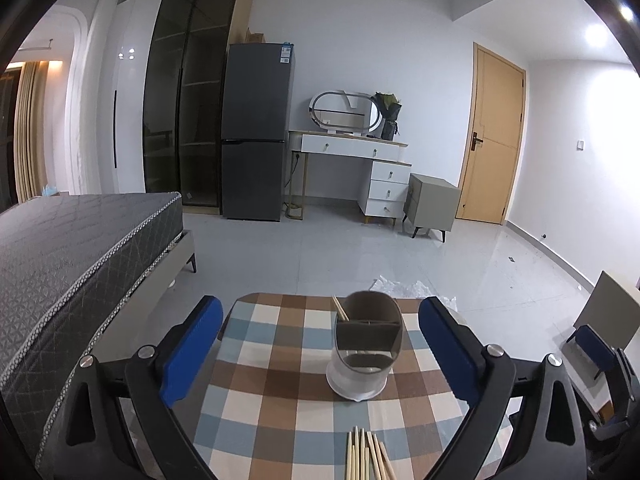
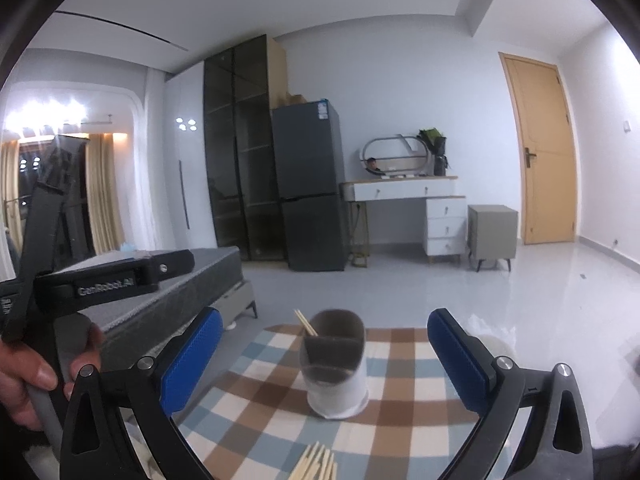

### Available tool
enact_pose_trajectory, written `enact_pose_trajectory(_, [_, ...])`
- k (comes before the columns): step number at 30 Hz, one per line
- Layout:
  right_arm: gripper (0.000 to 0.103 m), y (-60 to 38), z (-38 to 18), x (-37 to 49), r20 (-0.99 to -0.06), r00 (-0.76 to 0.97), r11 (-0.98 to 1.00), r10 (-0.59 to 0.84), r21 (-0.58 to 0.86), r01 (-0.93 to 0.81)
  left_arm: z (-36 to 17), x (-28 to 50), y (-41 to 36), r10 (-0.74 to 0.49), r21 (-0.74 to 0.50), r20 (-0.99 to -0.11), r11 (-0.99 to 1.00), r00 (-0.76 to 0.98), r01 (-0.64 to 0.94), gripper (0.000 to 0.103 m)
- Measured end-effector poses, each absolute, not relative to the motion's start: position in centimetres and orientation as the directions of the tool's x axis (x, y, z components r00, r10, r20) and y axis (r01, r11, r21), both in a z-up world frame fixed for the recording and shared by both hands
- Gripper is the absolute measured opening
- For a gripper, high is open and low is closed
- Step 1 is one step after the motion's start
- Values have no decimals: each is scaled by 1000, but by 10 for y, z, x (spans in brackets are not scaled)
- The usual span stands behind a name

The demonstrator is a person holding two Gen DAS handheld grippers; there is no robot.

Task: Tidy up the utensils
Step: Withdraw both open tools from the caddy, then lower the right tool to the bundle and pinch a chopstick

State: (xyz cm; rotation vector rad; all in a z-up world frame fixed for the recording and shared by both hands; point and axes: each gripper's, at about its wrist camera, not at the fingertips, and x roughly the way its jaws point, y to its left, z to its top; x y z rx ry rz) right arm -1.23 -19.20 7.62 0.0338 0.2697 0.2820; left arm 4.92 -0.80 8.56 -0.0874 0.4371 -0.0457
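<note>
In the left wrist view, the left gripper point(image 1: 320, 344) is standing wide and released, with nothing between its blue pads point(image 1: 192, 350). It is pointing over a table with a checked cloth point(image 1: 256, 400). The holder point(image 1: 365, 344), a grey cup with a divider on a pale base, is sitting upright in the middle of the cloth, between the two pads but farther away, not touched. A pair of chopsticks point(image 1: 340, 307) is already leaning in its left rear compartment. A loose bundle of chopsticks point(image 1: 366, 456) is lying on the cloth at the near edge, below the gripper. The risk here, I think: the sticks are thin and lying flat and close together, so wide jaws may be pinching several at once or pushing them off the near edge.

In the right wrist view, the right gripper point(image 2: 326, 356) is also spread wide and empty. The holder point(image 2: 336, 364) is standing ahead of it, and the bundle point(image 2: 318, 462) is lying near the bottom edge. At the left, a hand point(image 2: 36, 376) is holding the other tool. Both grippers are aiming at the same small area, so they may be colliding, or one may be knocking the light holder over.
</note>
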Motion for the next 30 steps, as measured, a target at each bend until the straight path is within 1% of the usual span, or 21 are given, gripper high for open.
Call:
enact_pose_trajectory(3, [103, -192, 66, -13, -283, 923, 965, 261, 66, -252, 77, 41, -6, -82, -122, -414, 992, 907, 34, 96])
enact_pose_trajectory(5, [103, -191, 55, -13, -310, 917, 968, 250, 67, -242, 68, 40, -9, -82, -114, -429, 993, 900, 36, 96])
enact_pose_trajectory(9, [103, -188, 32, -5, -404, 871, 958, 280, 64, -278, 49, 41, -9, -89, -121, -468, 992, 879, 36, 96])
enact_pose_trajectory(12, [103, -186, 10, -2, -468, 836, 953, 287, 51, -298, 31, 46, -9, -81, -115, -520, 993, 851, 25, 96])
enact_pose_trajectory(17, [103, -187, -19, 10, -574, 771, 953, 277, 62, -296, -9, 62, -8, -97, -138, -643, 990, 759, 9, 96])
enact_pose_trajectory(22, [102, -182, -51, 30, -689, 685, 959, 234, 47, -281, -43, 71, -4, -95, -147, -703, 989, 705, -13, 96])
enact_pose_trajectory(24, [96, -178, -65, 37, -734, 645, 959, 212, 30, -282, -52, 76, -1, -89, -145, -726, 989, 682, -25, 96])
enact_pose_trajectory(26, [94, -176, -77, 44, -770, 608, 960, 195, 21, -281, -60, 84, 3, -68, -139, -765, 988, 641, -61, 96])
enact_pose_trajectory(27, [90, -176, -82, 47, -784, 591, 960, 191, 24, -279, -61, 87, 5, -58, -134, -777, 988, 627, -74, 96])
enact_pose_trajectory(29, [89, -176, -94, 55, -813, 551, 961, 189, 38, -272, -65, 91, 7, -5, -89, -808, 990, 589, -113, 96])
enact_pose_trajectory(30, [85, -177, -100, 59, -828, 528, 963, 188, 49, -266, -65, 93, 8, -18, -101, -812, 989, 584, -110, 96])
